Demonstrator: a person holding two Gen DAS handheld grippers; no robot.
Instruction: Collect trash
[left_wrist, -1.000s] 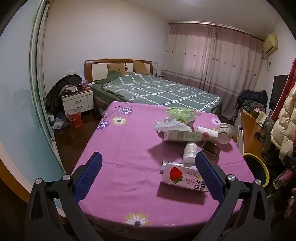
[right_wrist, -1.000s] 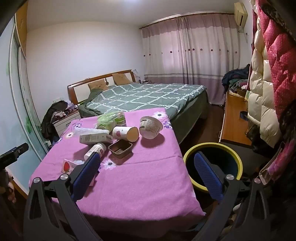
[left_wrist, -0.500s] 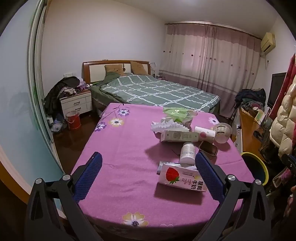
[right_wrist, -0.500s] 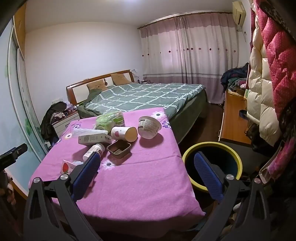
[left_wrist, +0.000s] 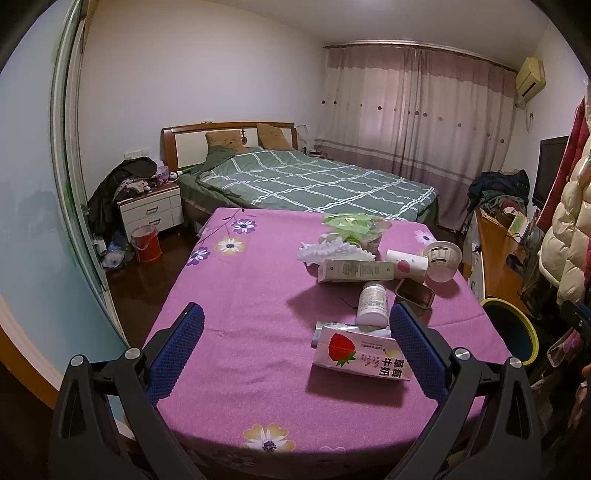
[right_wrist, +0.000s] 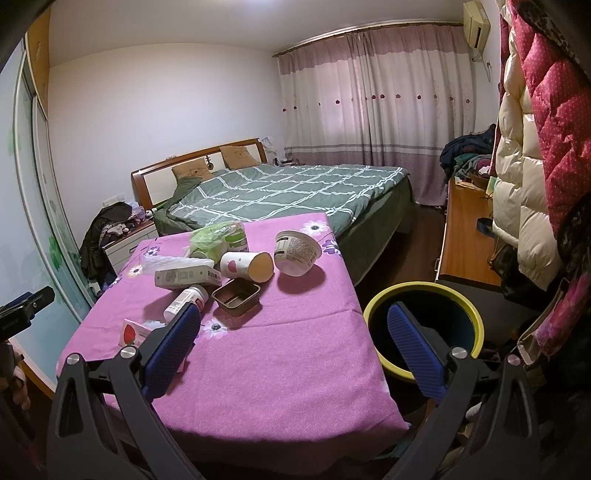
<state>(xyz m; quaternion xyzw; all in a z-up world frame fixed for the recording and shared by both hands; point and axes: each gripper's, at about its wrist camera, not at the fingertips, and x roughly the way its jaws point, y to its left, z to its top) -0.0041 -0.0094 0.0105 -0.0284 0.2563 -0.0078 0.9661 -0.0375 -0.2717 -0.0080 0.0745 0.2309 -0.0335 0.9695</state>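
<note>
Trash lies on a table with a purple cloth: a strawberry milk carton, a white bottle, a long beige carton, a paper cup, a white tub, a brown tray and a green bag. A yellow-rimmed bin stands on the floor right of the table. My left gripper is open and empty above the table's near edge, the milk carton just inside its right finger. My right gripper is open and empty between table corner and bin.
A bed with a green checked cover stands behind the table. A wooden desk and hanging coats line the right wall. A nightstand and a red bucket are at the left.
Both views drift only slightly. The left gripper has edged right and nearer the milk carton. Both grippers stay open.
</note>
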